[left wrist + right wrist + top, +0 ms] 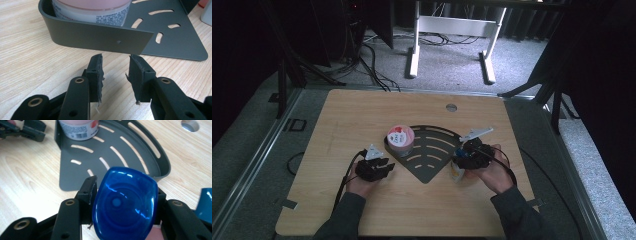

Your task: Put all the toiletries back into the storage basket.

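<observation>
- On the wooden table (362, 115), near its middle, lies the dark grey corner shelf (432, 150), a quarter-round slotted tray with its point toward me at 6 o'clock and its curved wall away at 12 to 2 o'clock.
- My right gripper (125, 195) is clamped on the blue cap (125, 207) of a bottle (457, 171); the cap sits between both black jaws, pressed on each side. In the high view the bottle's pale body stands just at the shelf's 4 o'clock edge, under my right hand (492, 172).
- From the right gripper view the cap blocks my sight of the table right ahead; beyond it the shelf's slotted floor lies bare on this side.
- My left gripper (115, 65) holds nothing: its jaws stand parted with a clear gap and bare wood between them. It hovers at the shelf's 8 o'clock side, jaw tips just short of the straight wall (100, 37), not touching that I can tell.
- A pink-lidded tub (400, 139) with a white printed label stands inside the shelf at its 10 o'clock corner, tight against that straight wall, so it sits directly behind the wall from my left jaws.
- At 12 to 1 o'clock on the table, well apart from the shelf, is a round cable hole (451, 107).
- Beyond the table's far edge, white desk legs (452, 45) and loose cables (372, 65) lie on grey carpet.
</observation>
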A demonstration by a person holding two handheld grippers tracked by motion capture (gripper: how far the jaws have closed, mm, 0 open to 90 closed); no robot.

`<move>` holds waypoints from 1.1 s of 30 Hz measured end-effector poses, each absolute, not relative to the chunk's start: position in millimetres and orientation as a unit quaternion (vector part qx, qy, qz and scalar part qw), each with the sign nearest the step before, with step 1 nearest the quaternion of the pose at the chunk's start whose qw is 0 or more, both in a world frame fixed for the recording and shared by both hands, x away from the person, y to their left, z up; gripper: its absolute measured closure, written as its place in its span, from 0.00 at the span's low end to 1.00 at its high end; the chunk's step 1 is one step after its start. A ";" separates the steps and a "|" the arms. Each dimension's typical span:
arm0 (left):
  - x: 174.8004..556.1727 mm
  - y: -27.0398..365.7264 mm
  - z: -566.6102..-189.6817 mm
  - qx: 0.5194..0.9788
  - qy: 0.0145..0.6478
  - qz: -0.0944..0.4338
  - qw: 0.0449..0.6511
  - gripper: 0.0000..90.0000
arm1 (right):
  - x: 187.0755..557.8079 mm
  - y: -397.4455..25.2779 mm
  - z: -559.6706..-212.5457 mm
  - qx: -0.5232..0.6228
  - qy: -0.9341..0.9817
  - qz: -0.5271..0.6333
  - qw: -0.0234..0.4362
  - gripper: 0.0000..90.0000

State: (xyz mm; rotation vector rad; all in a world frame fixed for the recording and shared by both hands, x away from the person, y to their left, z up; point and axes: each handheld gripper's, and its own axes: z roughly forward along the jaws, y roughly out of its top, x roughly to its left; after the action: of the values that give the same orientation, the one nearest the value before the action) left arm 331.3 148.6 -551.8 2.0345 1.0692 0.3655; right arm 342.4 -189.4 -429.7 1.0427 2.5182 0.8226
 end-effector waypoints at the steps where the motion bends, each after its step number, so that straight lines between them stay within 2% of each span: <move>1: 331.3 148.6 -551.8 0.803 0.422 0.144 0.396 0.70 | 342.4 -189.4 -429.7 0.362 0.875 0.286 0.147 0.58; 12: 332.1 146.9 -554.0 0.805 0.422 0.141 0.393 0.69 | 350.4 -185.2 -434.1 0.354 0.896 0.245 0.114 0.50; 33: 332.2 145.7 -554.3 0.807 0.419 0.140 0.392 0.69 | 364.4 -172.4 -438.0 0.384 0.900 0.190 0.077 0.51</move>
State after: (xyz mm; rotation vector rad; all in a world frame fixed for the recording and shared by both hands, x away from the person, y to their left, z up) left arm 332.2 145.7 -554.3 2.0481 1.0649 0.3563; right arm 364.4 -172.4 -438.0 1.1512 2.6979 0.5682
